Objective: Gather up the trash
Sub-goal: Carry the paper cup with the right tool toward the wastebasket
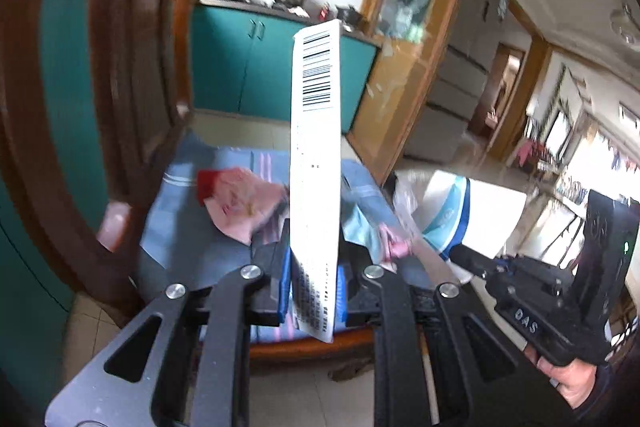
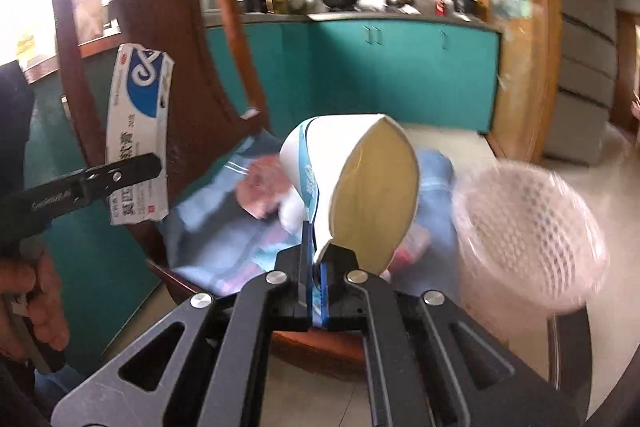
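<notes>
While a dark wooden chair [image 2: 132,7] with a curved back fills the left of both views, its seat is seen to be covered by a blue striped cloth [image 1: 208,219], on which a crumpled pink and red wrapper [image 1: 236,203] is left lying. A translucent pink mesh-sided basket [image 2: 528,239], blurred, is seen at the right of the right wrist view, beside the seat. Clamped between the blue pads of the right gripper [image 2: 318,287], whose jaws are closed tight on its rim, a white paper cup with a blue band [image 2: 352,183] is held squashed flat above the cloth, its pale yellow inside turned toward the camera. A long flattened white carton printed with barcodes and a blue logo [image 1: 316,155] is gripped near its lower end by the left gripper [image 1: 314,295], jaws nearly closed on it, and is held upright above the seat's front edge. In the right wrist view the same carton is seen at the left in front of the chair back, with a hand [image 2: 40,311] visible on the handle below.
</notes>
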`<state>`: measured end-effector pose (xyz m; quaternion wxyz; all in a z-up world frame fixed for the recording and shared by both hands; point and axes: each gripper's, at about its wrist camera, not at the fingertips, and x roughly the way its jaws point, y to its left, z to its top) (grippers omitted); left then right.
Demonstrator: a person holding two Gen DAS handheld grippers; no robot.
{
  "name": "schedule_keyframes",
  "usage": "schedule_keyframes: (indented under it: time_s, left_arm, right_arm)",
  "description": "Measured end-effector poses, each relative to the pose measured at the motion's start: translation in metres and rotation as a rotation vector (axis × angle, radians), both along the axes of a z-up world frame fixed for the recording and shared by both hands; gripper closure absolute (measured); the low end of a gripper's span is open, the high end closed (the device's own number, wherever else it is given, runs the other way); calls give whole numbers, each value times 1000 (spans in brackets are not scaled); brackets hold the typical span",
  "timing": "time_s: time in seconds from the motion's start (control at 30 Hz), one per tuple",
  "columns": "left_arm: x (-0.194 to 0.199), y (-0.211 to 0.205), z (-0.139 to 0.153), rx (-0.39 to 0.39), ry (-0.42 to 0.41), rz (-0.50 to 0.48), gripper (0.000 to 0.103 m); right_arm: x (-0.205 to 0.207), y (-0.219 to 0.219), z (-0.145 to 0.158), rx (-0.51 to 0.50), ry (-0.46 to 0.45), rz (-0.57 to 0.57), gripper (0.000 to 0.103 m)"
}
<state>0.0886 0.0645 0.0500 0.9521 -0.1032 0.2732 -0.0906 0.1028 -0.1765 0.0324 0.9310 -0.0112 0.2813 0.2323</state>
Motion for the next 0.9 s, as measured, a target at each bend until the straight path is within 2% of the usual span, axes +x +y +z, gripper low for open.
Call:
schedule_keyframes:
  time_s: [0.2, 0.43, 0.9]
  left_arm:
    - [-1, -29, -19, 48, 54, -29, 85]
    - [7, -32, -32, 68, 76, -4, 85]
    - [6, -37, -33, 87, 83, 5, 85]
  right_arm:
    - [8, -14, -8, -6, 22, -44, 100]
    - [2, -7, -8, -5, 24, -28, 100]
    - [-2, -9, -8, 5, 27, -30, 100]
